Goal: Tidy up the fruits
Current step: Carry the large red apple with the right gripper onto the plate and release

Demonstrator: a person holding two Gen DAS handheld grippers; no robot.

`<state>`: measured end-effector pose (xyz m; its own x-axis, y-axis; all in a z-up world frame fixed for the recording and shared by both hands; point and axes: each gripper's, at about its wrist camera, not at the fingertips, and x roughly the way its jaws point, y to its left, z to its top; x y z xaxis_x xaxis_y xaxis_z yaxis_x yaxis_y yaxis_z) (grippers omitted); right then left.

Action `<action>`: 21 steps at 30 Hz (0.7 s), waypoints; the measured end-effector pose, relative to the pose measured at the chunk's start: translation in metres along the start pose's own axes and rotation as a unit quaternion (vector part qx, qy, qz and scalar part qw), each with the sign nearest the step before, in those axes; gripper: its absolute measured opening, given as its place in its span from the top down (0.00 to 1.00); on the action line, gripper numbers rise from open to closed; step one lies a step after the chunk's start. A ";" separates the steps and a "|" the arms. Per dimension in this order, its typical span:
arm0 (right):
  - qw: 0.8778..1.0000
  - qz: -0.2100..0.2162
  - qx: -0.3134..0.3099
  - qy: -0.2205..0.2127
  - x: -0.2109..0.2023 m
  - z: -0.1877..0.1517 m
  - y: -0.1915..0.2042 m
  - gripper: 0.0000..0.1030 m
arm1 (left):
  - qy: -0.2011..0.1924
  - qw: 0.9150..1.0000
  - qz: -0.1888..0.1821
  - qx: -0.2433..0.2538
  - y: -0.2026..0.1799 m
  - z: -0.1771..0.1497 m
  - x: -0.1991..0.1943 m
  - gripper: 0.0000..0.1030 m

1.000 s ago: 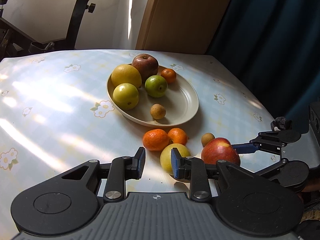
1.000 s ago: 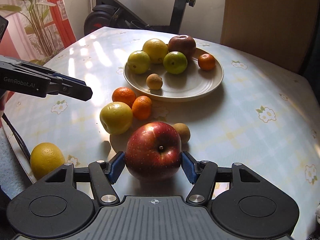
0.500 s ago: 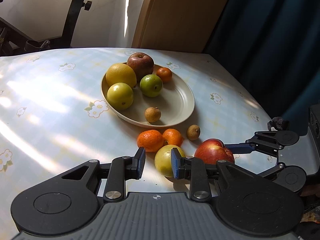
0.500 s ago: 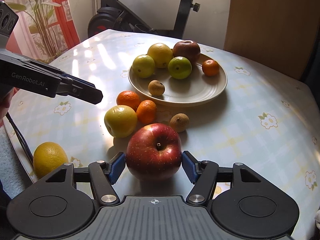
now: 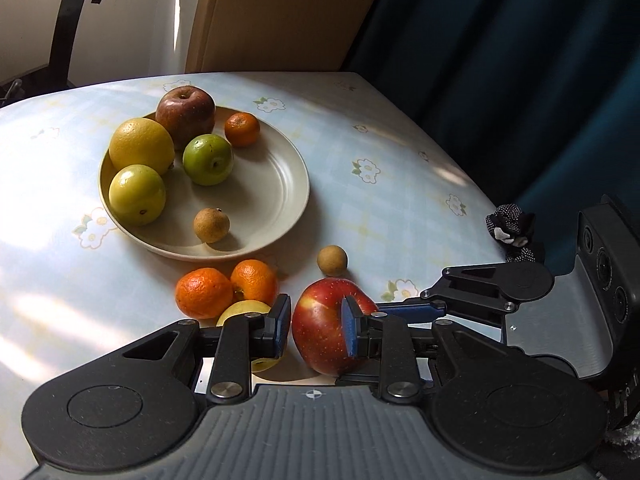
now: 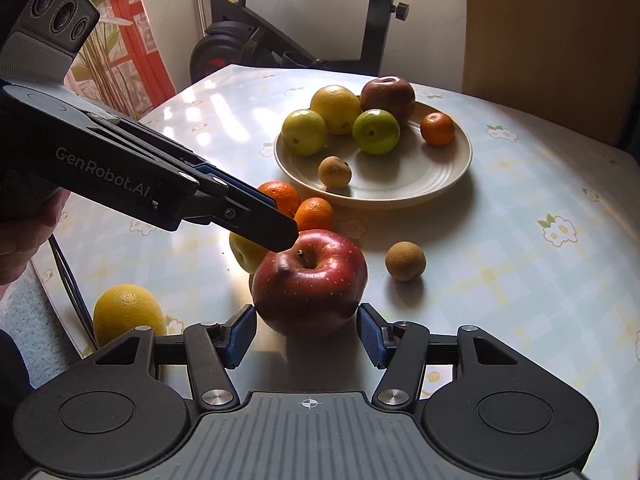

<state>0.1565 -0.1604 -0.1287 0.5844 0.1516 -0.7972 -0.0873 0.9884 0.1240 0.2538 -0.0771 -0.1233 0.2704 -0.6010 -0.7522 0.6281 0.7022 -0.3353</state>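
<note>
"GenRobot.AI" in pale letters runs along the left gripper (image 6: 280, 236) arm, left-centre of the right wrist view.

Surface: table (image 6: 520, 240) w/ glossy pale-blue checked cloth, white flower print, sun patches. Exercise bike (image 6: 280, 52) top centre behind it, plant (image 6: 108, 60) and red frame upper left, wood panel upper right; dark blue curtain (image 5: 520, 60) upper right of left wrist view.

Red apple (image 6: 310, 282) sits on the table, centre frame, in front of the plate (image 6: 440, 184) of fruit.

Right gripper (image 6: 306, 334): fingers spread wider than the apple, blue pads either side of its base, gap visible each side – not pinching.

Left gripper: fingers part open in left wrist view, over the apple's top; tip at its upper-left shoulder, contact unclear. Yellow apple (image 6: 244, 254) just behind, two mandarins (image 6: 314, 212) beyond.
</note>
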 end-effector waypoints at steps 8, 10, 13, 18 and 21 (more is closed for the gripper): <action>1.000 0.012 0.015 -0.005 0.005 0.000 -0.007 0.44 | 0.016 0.999 -0.032 -0.037 0.011 0.000 0.010 0.72; 1.000 0.017 0.022 -0.008 0.006 0.001 -0.009 0.44 | 0.017 0.998 -0.038 -0.044 0.012 0.000 0.011 0.72; 0.999 0.022 0.030 -0.010 0.007 0.000 -0.012 0.45 | 0.018 0.998 -0.042 -0.042 0.011 0.002 0.012 0.71; 0.999 0.017 0.029 -0.030 0.002 0.001 -0.011 0.46 | 0.015 0.998 -0.041 -0.035 0.007 0.007 0.014 0.71; 0.998 0.014 0.027 -0.051 -0.004 0.009 -0.016 0.46 | 0.001 0.998 -0.047 -0.044 0.009 0.013 0.009 0.71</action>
<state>0.1625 -0.1766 -0.1221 0.6614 0.1758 -0.7292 -0.0629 0.9817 0.1796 0.2715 -0.0810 -0.1259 0.2112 -0.6655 -0.7159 0.5845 0.6730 -0.4532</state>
